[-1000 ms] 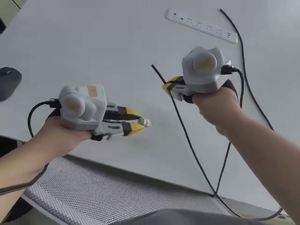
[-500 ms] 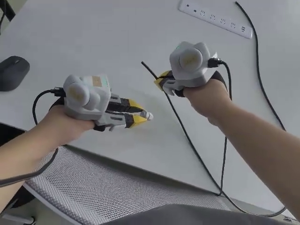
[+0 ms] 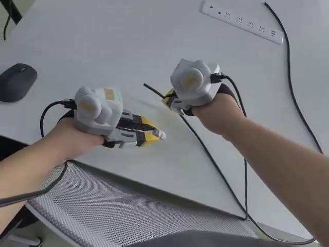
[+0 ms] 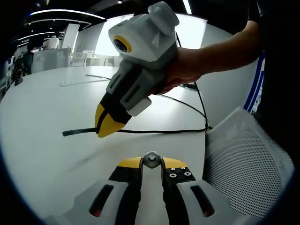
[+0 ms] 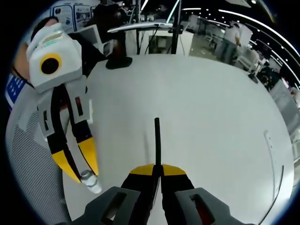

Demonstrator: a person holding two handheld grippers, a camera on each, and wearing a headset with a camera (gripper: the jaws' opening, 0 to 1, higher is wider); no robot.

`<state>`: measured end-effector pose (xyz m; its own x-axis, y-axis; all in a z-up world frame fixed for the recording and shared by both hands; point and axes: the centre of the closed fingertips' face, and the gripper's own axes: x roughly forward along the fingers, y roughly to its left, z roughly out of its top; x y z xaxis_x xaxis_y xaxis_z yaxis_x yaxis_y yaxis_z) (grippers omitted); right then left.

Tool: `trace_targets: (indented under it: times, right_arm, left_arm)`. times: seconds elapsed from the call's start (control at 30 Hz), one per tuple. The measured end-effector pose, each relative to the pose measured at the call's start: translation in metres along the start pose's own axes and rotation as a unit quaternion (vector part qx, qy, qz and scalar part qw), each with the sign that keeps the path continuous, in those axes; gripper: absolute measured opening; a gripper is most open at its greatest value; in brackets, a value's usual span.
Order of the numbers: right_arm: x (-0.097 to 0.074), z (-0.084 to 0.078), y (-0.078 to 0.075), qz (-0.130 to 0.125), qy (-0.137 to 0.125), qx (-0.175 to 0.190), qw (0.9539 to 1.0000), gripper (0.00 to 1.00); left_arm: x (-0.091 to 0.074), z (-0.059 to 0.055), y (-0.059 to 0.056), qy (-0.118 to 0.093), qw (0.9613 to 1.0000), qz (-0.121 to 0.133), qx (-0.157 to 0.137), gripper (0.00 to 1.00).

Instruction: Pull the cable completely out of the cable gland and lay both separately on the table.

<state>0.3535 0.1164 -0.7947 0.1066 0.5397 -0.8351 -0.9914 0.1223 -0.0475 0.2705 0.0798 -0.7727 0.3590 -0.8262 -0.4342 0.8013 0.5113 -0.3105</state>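
Observation:
In the head view my left gripper (image 3: 157,135) hovers over the white table's (image 3: 103,41) near edge, shut on the small grey-white cable gland (image 3: 161,135) at its yellow tips. The left gripper view has the gland (image 4: 151,159) pinched between its own jaws. My right gripper (image 3: 167,99) is shut on the thin black cable (image 3: 205,149), whose free end (image 3: 147,86) sticks out past the jaws. In the right gripper view the cable (image 5: 157,138) runs straight out from my shut jaws, apart from the gland (image 5: 89,180) at lower left. The cable trails back over the table edge.
A white power strip (image 3: 241,21) lies at the table's far right, with a second black cable (image 3: 293,87) curving past it. A dark mouse (image 3: 18,81) rests at the left edge. A grey mesh chair seat (image 3: 128,206) is below the near edge.
My right gripper has carried the cable to the left, closer to the left gripper. The left gripper still holds the gland; the cable end stays clear of it.

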Motion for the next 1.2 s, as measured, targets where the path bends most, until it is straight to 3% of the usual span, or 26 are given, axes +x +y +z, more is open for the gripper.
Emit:
trace_targets:
  times: [0.4, 0.8, 0.93, 1.07, 1.2]
  right_arm:
    - [0.013, -0.004, 0.001, 0.013, 0.014, -0.014, 0.9997, 0.0]
    - [0.022, -0.007, 0.005, 0.021, 0.024, -0.025, 0.9992, 0.0]
    - [0.023, -0.008, 0.006, 0.022, 0.026, -0.027, 0.9991, 0.0]
    - [0.025, -0.008, 0.005, 0.021, 0.025, -0.022, 0.9992, 0.0]
    - [0.025, -0.008, 0.005, 0.021, 0.025, -0.026, 0.9991, 0.0]
  left_arm:
    - [0.002, -0.011, 0.01, 0.02, 0.9997, 0.01, -0.011, 0.16]
    - [0.001, -0.022, 0.019, 0.037, 0.9993, 0.003, -0.004, 0.16]
    - [0.0, -0.026, 0.019, 0.036, 0.9993, -0.002, -0.006, 0.16]
    - [0.0, -0.036, 0.019, 0.055, 0.9985, -0.001, 0.001, 0.16]
    - [-0.001, -0.035, 0.018, 0.051, 0.9987, -0.003, -0.001, 0.16]
